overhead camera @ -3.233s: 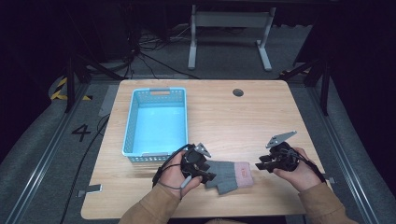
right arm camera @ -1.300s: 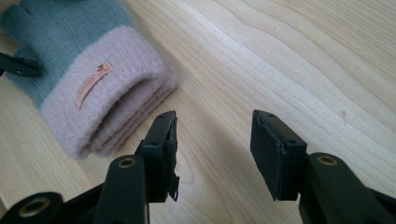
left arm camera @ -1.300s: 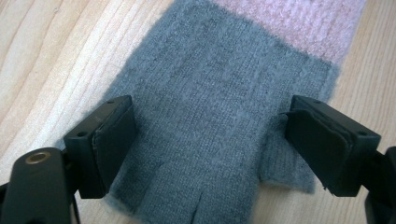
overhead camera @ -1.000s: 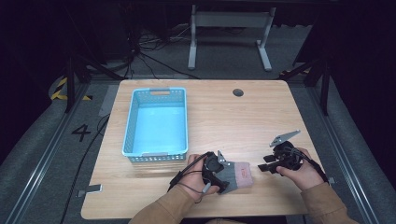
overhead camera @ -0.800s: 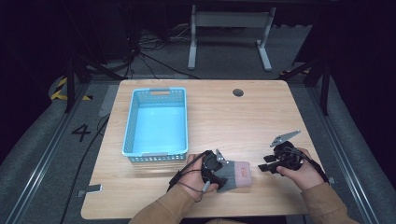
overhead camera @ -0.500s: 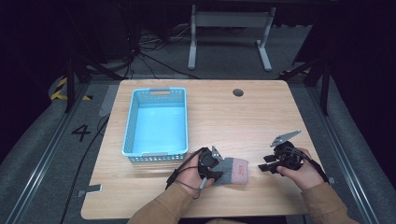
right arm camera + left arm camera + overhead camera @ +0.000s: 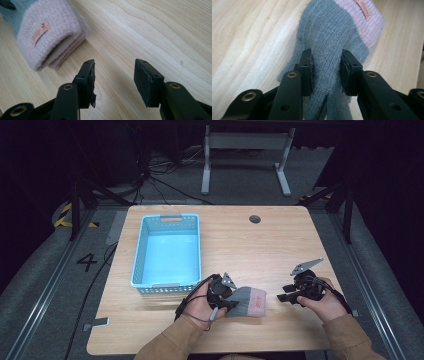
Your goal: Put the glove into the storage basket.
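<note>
A grey knitted glove (image 7: 248, 301) with a pink cuff lies near the table's front edge. My left gripper (image 7: 232, 303) sits at its grey finger end. In the left gripper view the two jaws press on a fold of the grey glove (image 7: 329, 37), with the left gripper (image 7: 326, 72) shut on it. My right gripper (image 7: 281, 296) is held to the right of the cuff, apart from it. In the right gripper view the right gripper (image 7: 115, 75) stands open over bare wood, and the glove's pink cuff (image 7: 47, 30) with a small tag lies ahead to the left.
A light blue plastic basket (image 7: 137, 265) stands empty on the left half of the wooden table (image 7: 260, 250), just behind my left hand. A round cable hole (image 7: 255, 219) is near the table's far edge.
My left gripper went onto the glove's grey end and closed on it, then drew it slightly left towards the basket. The right gripper has barely moved.
</note>
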A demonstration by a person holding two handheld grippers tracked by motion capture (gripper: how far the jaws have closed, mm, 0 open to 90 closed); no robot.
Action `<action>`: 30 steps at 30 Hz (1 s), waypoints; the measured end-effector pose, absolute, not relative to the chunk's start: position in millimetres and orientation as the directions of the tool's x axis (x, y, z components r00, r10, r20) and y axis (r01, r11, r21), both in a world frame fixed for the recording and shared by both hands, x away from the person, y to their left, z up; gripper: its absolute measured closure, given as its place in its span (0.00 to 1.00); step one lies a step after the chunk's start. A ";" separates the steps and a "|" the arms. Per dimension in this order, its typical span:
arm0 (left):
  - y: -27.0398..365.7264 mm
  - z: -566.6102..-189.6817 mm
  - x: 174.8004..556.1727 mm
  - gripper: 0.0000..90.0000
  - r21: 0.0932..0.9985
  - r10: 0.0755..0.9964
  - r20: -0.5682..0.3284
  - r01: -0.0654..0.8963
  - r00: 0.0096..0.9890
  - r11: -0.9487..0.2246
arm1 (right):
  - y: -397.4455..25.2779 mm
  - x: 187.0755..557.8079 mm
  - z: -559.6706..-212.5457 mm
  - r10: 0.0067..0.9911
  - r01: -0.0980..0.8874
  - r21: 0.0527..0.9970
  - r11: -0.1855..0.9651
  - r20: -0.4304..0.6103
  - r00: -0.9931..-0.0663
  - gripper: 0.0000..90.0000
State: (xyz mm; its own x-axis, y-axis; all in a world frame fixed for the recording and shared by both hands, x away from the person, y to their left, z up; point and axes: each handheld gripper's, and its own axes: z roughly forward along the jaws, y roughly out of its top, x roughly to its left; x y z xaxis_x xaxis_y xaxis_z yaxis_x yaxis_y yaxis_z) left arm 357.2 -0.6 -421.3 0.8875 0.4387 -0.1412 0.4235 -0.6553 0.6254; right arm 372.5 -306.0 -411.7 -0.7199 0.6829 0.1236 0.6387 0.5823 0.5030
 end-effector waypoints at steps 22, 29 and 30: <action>46.3 -366.0 363.3 0.74 0.695 0.467 -0.177 0.446 0.866 -0.564 | -299.0 384.8 -408.8 0.667 0.624 0.510 0.592 0.125 -0.734 0.58; 58.2 -351.2 366.7 0.74 0.707 0.475 -0.172 0.444 0.863 -0.551 | -297.1 387.8 -409.4 0.663 0.622 0.511 0.594 0.128 -0.737 0.58; 59.9 -349.6 367.3 0.74 0.707 0.475 -0.169 0.442 0.864 -0.552 | -296.8 388.0 -409.6 0.664 0.623 0.510 0.593 0.127 -0.737 0.58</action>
State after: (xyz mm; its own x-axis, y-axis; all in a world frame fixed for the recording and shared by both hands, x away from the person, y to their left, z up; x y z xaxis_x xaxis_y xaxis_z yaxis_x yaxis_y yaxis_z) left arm 367.3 59.9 -349.6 0.8636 0.4749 -0.1691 0.4419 -0.5517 0.7074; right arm 388.0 -296.8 -409.6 -0.7367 0.6642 0.1270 0.6229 0.5934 0.5098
